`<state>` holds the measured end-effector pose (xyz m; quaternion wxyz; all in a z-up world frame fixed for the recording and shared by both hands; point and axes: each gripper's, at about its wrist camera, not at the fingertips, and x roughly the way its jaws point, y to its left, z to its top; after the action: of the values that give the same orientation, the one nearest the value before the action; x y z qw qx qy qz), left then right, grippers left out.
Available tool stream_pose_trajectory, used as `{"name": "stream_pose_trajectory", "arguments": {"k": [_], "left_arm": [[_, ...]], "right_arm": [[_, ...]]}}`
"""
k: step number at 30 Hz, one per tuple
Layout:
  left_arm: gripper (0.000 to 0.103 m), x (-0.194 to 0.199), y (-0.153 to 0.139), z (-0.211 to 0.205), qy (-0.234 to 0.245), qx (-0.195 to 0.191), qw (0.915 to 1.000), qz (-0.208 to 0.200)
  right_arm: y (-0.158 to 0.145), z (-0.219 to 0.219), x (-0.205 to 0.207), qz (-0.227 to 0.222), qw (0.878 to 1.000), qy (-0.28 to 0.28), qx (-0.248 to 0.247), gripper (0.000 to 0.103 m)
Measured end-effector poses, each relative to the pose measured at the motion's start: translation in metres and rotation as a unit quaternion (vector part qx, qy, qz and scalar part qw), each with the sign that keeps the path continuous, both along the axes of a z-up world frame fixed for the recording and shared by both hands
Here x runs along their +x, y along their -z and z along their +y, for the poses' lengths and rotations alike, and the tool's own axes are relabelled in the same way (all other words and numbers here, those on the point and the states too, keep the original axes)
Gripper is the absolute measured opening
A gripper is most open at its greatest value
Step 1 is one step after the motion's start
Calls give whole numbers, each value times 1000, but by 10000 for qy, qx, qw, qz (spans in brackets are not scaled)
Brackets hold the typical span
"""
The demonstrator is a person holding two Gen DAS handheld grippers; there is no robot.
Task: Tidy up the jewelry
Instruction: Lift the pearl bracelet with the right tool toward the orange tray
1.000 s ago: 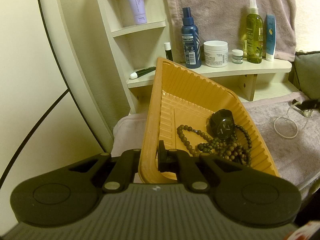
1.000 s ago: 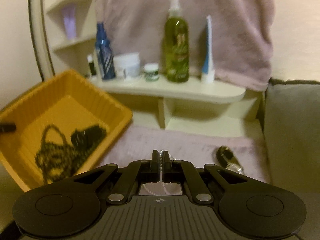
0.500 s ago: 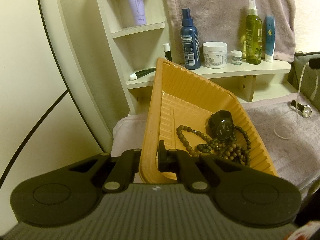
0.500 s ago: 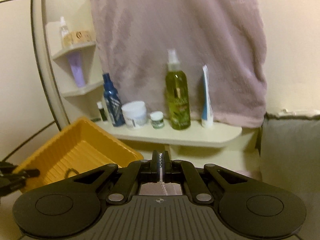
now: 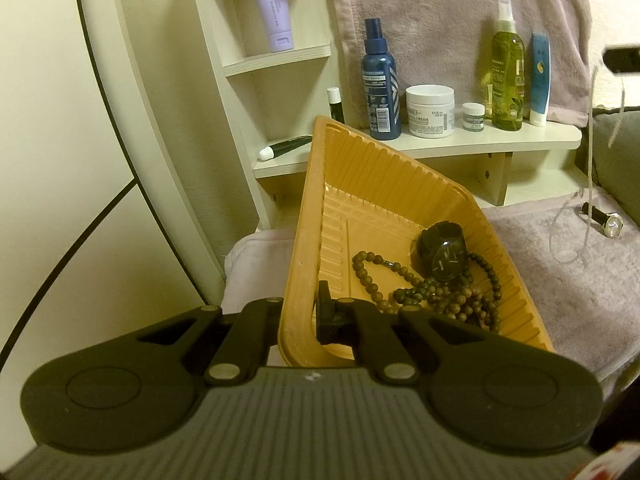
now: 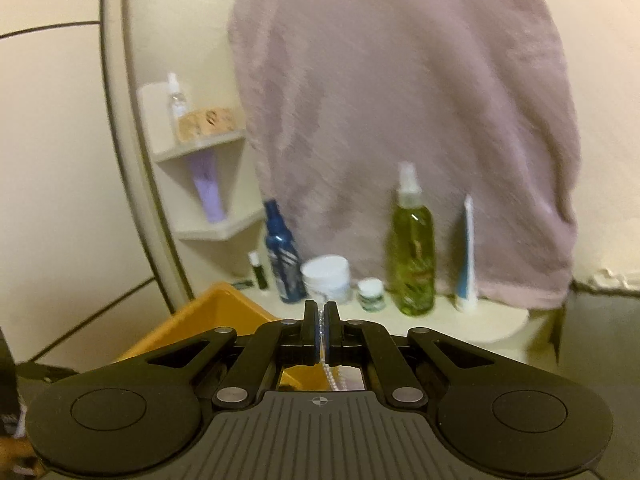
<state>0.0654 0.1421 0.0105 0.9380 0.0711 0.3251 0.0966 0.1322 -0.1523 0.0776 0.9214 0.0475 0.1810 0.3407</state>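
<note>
A cream wall [image 6: 60, 160] runs along the left, crossed by thin dark lines and by a pale curved band with a dark edge. Against it stands a cream wooden corner unit [image 5: 224, 80] with small stepped shelves, joined to a long low shelf [image 5: 500, 142] with a rounded end, carried on a short upright support. A mauve towel [image 6: 400, 100] hangs down the wall behind the long shelf, its lower edge reaching the shelf's back. Below, a mauve cloth [image 5: 580, 280] covers the flat surface in front. A grey-green cushion [image 5: 620, 152] sits at the far right. The light is warm, yellowish and dim; the right wrist view is blurred.
</note>
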Motion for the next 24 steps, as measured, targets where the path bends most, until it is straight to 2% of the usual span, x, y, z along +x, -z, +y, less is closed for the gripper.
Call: {"name": "stream_pose_trajectory", "arguments": {"k": [13,18,24], "left_arm": [[4,1,-3,-4,-2,-23,10000,-7],[4,1,-2,-3,-6,-48,10000,-13],[4,0,-2,-1,-4,-72,10000,-15]], "right_arm": [[-36,52,-6,-222,9960,-768,394,2],[-36,73,-1,-202,9942,-970,421,2],[-18,98,13,123,9922,-1176,387,2]]}}
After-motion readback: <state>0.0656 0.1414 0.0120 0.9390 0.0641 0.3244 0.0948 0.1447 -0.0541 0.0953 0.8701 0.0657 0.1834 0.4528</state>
